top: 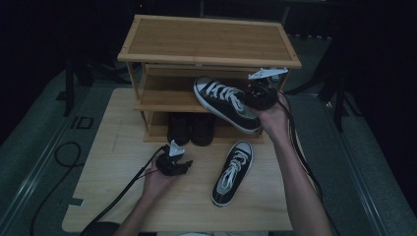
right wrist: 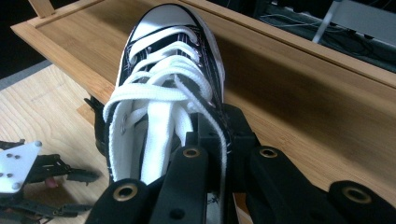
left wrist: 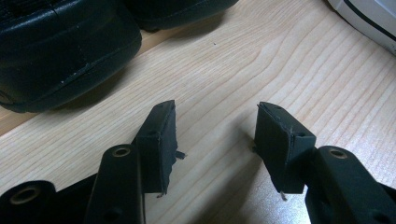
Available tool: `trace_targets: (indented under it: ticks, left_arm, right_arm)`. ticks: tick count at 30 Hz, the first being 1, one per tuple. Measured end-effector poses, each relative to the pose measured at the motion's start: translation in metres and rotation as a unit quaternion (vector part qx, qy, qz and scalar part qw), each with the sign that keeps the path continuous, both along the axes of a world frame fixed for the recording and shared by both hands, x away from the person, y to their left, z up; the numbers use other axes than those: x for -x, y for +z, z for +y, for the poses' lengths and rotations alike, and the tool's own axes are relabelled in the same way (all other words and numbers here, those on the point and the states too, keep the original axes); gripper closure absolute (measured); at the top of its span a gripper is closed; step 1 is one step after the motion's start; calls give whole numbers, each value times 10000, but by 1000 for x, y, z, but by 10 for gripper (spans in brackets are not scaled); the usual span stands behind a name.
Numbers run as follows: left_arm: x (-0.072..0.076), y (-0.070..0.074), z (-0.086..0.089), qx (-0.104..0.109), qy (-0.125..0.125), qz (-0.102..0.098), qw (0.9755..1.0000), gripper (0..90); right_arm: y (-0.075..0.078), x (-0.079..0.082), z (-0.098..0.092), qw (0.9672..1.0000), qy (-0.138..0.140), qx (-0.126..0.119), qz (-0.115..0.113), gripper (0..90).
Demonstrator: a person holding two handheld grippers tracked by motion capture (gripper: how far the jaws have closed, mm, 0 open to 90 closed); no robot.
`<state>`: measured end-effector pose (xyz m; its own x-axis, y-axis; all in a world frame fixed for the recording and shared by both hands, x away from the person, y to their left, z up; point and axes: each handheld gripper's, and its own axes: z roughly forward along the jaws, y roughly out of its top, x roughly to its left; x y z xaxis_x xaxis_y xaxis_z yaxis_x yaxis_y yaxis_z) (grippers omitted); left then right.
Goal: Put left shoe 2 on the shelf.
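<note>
At the middle shelf: right gripper, fingers pinching sneaker by its collar for stowing; left gripper, fingers spread, idle above the desk.

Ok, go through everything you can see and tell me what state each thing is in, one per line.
Left gripper: open, holding nothing, low over the table.
Right gripper: shut on the held sneaker's collar.
Held sneaker: lifted, laced, toe pointing into the rack's middle shelf.
Second sneaker: flat on the table, laced, upright.
Black shoes: parked as a pair on the bottom shelf.
Shoe rack: standing, top shelf bare.
</note>
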<state>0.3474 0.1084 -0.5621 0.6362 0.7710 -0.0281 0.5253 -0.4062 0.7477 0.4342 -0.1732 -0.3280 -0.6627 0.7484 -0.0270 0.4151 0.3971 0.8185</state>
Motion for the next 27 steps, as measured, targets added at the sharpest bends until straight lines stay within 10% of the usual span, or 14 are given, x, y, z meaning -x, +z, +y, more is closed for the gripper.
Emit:
trace_targets:
  ticks: [27]
  left_arm:
    - [0, 0, -1, -52, 4, -10, 10000, 494]
  right_arm:
    - [11, 5, -15, 9998, -76, -194, 47, 646]
